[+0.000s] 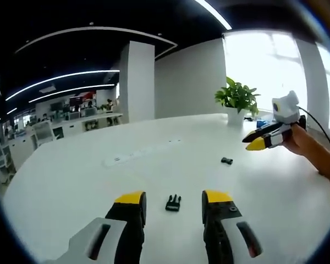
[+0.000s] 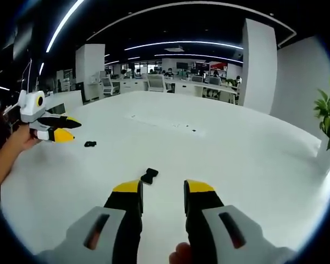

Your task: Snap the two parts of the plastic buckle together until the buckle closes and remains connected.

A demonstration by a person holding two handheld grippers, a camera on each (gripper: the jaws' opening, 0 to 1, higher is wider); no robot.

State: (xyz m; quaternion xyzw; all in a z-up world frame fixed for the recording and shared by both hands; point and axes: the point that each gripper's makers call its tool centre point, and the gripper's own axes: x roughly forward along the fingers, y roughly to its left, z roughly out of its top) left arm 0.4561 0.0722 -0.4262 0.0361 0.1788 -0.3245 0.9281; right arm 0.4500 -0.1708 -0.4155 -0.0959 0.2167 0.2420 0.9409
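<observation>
buckle parts [image 1: 173,202] [image 1: 226,160] apart, no readable writing

Left claw [image 1: 173,199] jaws apart, holding nothing, level and low. Right claw [image 2: 162,191] jaws apart, empty, held by a hand [image 1: 308,144], forearm extended.

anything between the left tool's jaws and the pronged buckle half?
Nothing. In the left gripper view the pronged buckle half sits on bare white table, between the open left tool tips, untouched.
</observation>
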